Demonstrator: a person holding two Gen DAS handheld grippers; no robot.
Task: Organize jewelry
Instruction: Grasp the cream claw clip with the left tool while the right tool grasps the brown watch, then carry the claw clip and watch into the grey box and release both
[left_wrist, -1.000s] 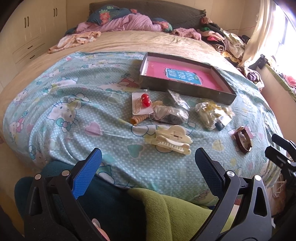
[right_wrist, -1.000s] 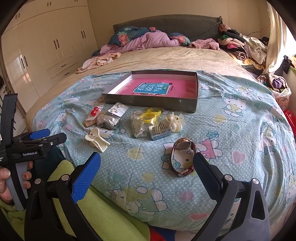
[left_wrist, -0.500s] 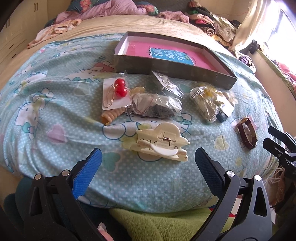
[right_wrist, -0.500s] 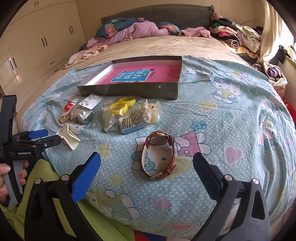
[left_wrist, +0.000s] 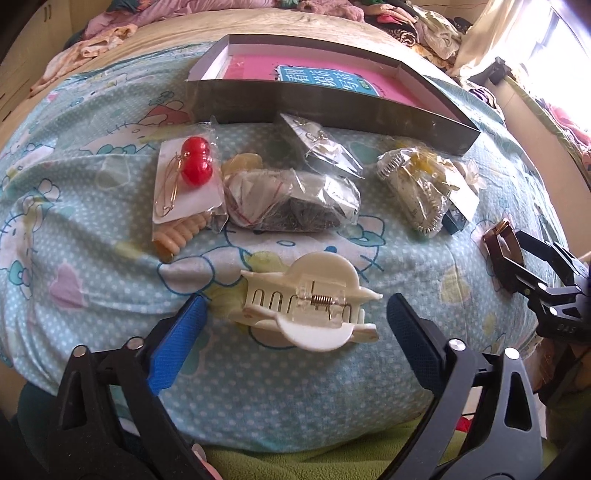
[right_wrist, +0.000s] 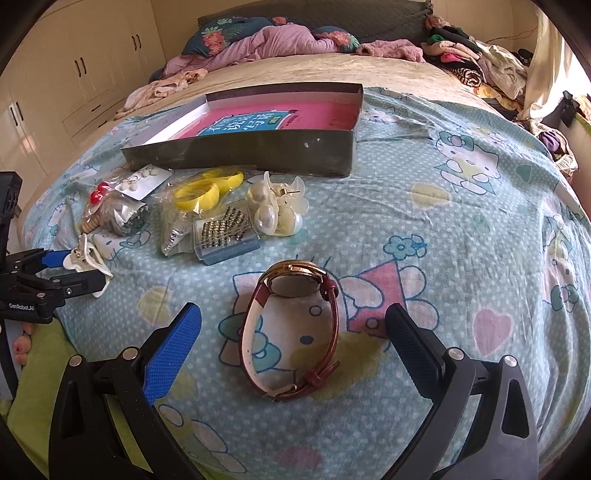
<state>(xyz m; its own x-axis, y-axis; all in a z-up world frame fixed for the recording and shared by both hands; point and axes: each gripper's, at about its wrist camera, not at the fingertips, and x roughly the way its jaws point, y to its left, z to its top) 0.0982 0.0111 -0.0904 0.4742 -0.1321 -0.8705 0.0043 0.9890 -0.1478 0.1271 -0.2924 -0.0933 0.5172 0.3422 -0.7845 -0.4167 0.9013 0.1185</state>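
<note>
Two pairs of tongs are hanging open, gripping nothing. Left tongs (left_wrist: 295, 325), jaws just closing slightly, are straddling the cream hair claw (left_wrist: 308, 308), lying crosswise at lower centre; right tongs (right_wrist: 293, 328) are bracketing the watch (right_wrist: 295, 328), running lengthwise.

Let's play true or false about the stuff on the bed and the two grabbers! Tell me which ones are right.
1. The cream hair claw clip lies between the left gripper's open fingers. True.
2. The wristwatch is already inside the shallow box. False: it lies on the bedsheet, in front of the right gripper.
3. The right gripper is squeezing the wristwatch. False: its fingers stand open on either side, not touching it.
4. The red bead earrings sit on a white card. True.
5. The shallow box has a pink bottom. True.
</note>
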